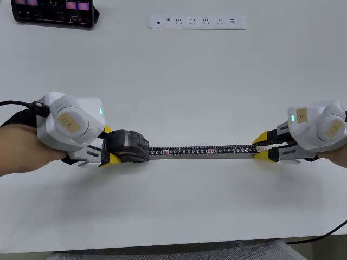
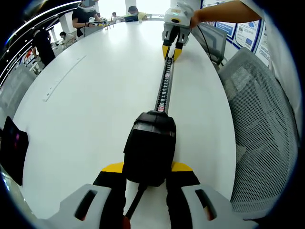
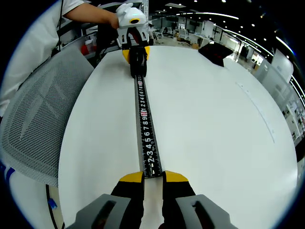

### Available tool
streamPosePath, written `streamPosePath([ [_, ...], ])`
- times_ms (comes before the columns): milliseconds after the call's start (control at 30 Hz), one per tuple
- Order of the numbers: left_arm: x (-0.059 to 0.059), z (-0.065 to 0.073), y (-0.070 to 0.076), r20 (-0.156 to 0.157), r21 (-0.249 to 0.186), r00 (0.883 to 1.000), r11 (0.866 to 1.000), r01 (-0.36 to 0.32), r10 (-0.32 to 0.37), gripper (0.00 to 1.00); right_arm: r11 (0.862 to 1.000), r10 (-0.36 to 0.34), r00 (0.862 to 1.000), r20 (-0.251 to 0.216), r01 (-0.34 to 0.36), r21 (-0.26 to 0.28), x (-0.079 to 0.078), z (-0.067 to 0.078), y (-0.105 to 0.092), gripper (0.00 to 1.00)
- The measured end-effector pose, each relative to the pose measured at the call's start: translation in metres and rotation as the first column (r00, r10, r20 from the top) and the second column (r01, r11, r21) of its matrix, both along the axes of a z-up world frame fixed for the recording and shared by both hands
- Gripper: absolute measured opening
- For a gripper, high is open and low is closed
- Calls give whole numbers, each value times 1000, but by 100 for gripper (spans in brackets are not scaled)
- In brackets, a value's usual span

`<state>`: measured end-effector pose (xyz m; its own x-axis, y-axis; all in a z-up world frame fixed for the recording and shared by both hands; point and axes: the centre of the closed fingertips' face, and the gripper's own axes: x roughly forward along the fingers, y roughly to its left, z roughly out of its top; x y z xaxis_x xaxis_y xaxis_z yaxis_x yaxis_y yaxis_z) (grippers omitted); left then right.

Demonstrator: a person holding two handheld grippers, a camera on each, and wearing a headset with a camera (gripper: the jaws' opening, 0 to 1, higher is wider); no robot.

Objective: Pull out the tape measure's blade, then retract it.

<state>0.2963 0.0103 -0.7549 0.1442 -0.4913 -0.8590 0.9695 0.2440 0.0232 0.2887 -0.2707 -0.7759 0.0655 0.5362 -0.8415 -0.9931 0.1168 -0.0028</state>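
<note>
White workbench (image 1: 179, 81) bearing a tape measure (image 1: 129, 146), its rear covered by the left gripper (image 1: 111, 145), jaws clamping the case. Blade (image 1: 200, 150) lies extended flat; its tip is hidden inside the right gripper (image 1: 259, 147), jaws pinching it. Both grippers held level, facing each other.

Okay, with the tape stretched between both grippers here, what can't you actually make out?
1. Blade end hook: right gripper view, hidden between the right gripper's shut jaws.
2. Tape measure case sides: left gripper view, covered by the left gripper.
3. Blade numbers: head view, mostly too small to read.
4. Dark screen: head view, cut off by the top edge.
</note>
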Motion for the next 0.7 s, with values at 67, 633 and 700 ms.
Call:
streamPosePath([
  [67,0,0,0,-7,-7,1000,1000,-9,9,28,1000,7,1000,2,-7,-6,0,0,0,11],
  [633,-1,1,0,-11,-12,1000,1000,-22,22,28,1000,-16,1000,-15,16,-9,0,0,2,12],
  [700,0,1,0,-9,-11,1000,1000,-21,21,28,1000,-16,1000,-11,15,-12,0,0,2,12],
])
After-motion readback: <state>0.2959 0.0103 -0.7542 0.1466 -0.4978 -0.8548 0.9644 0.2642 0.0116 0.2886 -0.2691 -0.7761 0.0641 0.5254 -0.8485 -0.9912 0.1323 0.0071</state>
